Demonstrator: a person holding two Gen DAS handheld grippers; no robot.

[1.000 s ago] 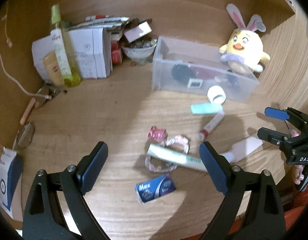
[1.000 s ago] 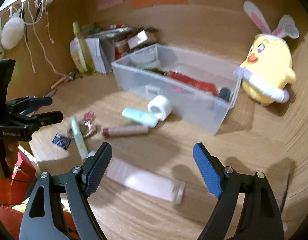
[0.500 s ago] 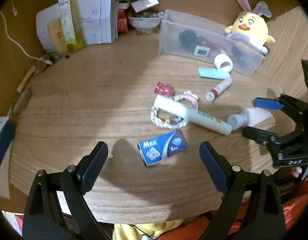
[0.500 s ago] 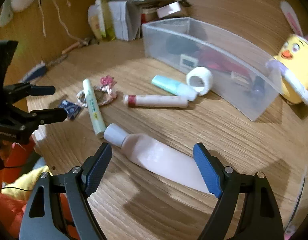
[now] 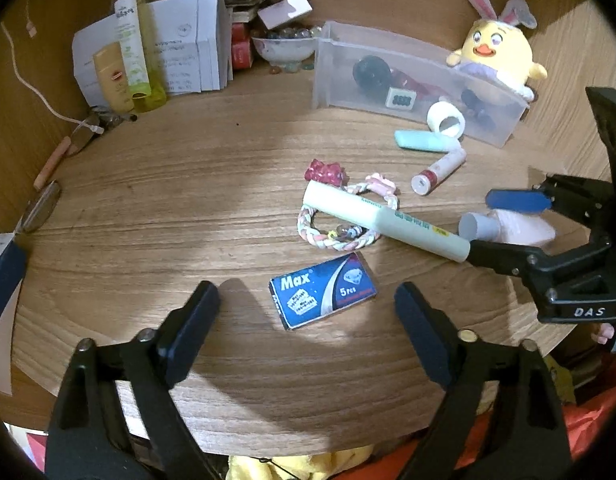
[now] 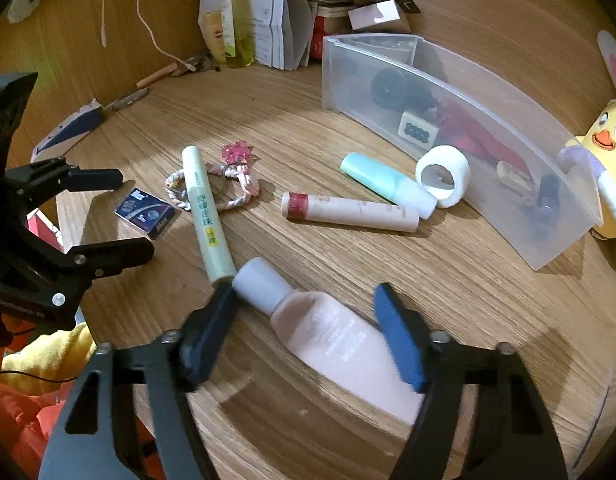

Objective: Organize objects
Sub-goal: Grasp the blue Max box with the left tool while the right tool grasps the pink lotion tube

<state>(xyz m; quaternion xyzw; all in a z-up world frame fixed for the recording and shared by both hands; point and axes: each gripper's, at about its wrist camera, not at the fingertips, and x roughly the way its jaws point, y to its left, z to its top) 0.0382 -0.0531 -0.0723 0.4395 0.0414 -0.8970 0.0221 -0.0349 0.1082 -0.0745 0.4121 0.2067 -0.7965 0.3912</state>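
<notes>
A blue "Max" box lies flat on the wooden table between the fingers of my left gripper. Its jaws are closing, with a gap still on both sides of the box. A pink bottle with a white cap lies between the fingers of my right gripper. Those jaws are closing too, and the pads stand just off the bottle. A pale green tube lies across a braided ring, its end by my right gripper's left finger.
A clear bin holding small items stands at the back right, a yellow chick plush beyond it. In front of the bin lie a tape roll, a teal tube and a red-capped tube. Bottles and papers crowd the back left.
Both grippers have come down toward the table and their jaws have narrowed. The blue box now lies between the left fingers and the pink bottle between the right ones.
</notes>
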